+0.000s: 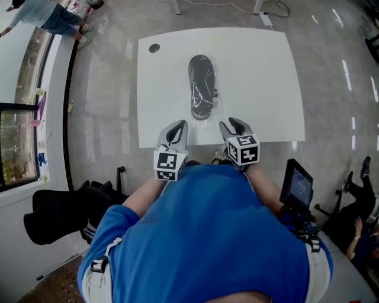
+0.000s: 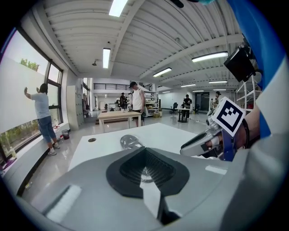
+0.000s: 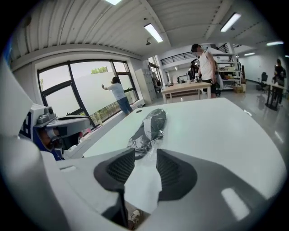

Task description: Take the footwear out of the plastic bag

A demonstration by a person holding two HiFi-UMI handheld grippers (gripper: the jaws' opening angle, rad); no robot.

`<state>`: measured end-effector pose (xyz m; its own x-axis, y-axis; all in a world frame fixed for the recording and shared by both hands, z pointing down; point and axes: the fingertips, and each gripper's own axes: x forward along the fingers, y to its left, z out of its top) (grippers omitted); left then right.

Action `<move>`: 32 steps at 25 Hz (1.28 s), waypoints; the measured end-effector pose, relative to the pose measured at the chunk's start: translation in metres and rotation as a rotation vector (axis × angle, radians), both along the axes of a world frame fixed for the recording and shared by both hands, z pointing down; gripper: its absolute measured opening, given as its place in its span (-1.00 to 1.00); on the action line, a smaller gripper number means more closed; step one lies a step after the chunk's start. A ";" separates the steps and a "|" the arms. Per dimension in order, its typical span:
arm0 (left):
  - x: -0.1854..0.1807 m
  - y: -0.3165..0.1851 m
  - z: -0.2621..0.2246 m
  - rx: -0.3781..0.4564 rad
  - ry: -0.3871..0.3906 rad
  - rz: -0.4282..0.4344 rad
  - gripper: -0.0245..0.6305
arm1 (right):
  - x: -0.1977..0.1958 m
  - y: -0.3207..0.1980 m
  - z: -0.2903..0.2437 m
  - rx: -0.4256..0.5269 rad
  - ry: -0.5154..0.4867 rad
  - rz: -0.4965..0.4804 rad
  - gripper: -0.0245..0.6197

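A dark piece of footwear in a clear plastic bag [image 1: 202,86] lies lengthwise in the middle of the white table [image 1: 260,71]. The right gripper view has it just ahead [image 3: 149,128]; in the left gripper view only its crinkled end [image 2: 130,142] shows. Both grippers hover at the table's near edge, short of the bag and close to the person's body. My left gripper [image 1: 177,127] is shut with nothing between its jaws [image 2: 144,173]. My right gripper [image 1: 234,125] is open, a clear gap between its pads [image 3: 143,169], and it holds nothing.
A round cable hole [image 1: 154,48] sits at the table's far left corner. A black chair [image 1: 65,213] stands at my left, a small screen on a stand [image 1: 297,184] at my right. People stand by the window [image 1: 47,15] and one sits at the right [image 1: 361,207].
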<state>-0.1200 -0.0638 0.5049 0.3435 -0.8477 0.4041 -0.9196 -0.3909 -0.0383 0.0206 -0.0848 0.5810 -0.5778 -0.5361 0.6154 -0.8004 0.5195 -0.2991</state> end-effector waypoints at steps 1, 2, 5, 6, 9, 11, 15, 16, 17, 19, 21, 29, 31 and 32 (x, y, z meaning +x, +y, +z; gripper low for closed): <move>0.002 -0.005 0.002 -0.002 -0.006 -0.011 -0.91 | 0.003 -0.008 0.006 -0.024 -0.015 -0.003 -0.49; 0.003 -0.012 0.006 -0.004 -0.011 -0.023 -0.91 | 0.005 -0.017 0.013 -0.048 -0.028 -0.006 -0.49; 0.004 -0.032 0.019 -0.010 -0.022 -0.058 -0.91 | 0.006 -0.049 0.041 -0.122 -0.058 -0.014 -0.49; 0.003 -0.034 0.021 -0.011 -0.026 -0.063 -0.91 | 0.004 -0.054 0.048 -0.150 -0.069 -0.010 -0.49; 0.000 -0.029 0.016 -0.010 -0.036 -0.067 -0.91 | -0.001 -0.058 0.056 -0.218 -0.090 0.005 -0.49; -0.005 -0.028 0.011 -0.012 -0.037 -0.072 -0.91 | -0.005 -0.061 0.057 -0.248 -0.084 0.009 -0.49; -0.012 -0.028 0.008 -0.022 -0.039 -0.080 -0.91 | -0.017 -0.058 0.064 -0.308 -0.077 -0.032 -0.49; -0.012 -0.028 0.008 -0.026 -0.038 -0.080 -0.91 | -0.018 -0.056 0.066 -0.316 -0.064 -0.052 -0.49; -0.013 -0.029 0.008 -0.028 -0.037 -0.079 -0.91 | -0.020 -0.054 0.067 -0.317 -0.045 -0.074 -0.51; -0.015 -0.030 0.008 -0.029 -0.037 -0.073 -0.91 | -0.022 -0.052 0.069 -0.301 0.001 -0.119 -0.59; -0.016 -0.032 0.010 -0.032 -0.037 -0.068 -0.91 | -0.022 -0.052 0.070 -0.270 0.058 -0.160 -0.71; -0.011 -0.041 0.023 -0.047 -0.045 -0.021 -0.91 | -0.011 -0.047 0.070 -0.115 0.321 -0.450 -0.90; -0.009 -0.044 0.027 -0.050 -0.048 -0.006 -0.91 | -0.006 -0.047 0.070 -0.071 0.405 -0.549 -0.90; -0.009 -0.045 0.028 -0.053 -0.049 0.001 -0.91 | -0.003 -0.045 0.071 -0.053 0.442 -0.596 -0.90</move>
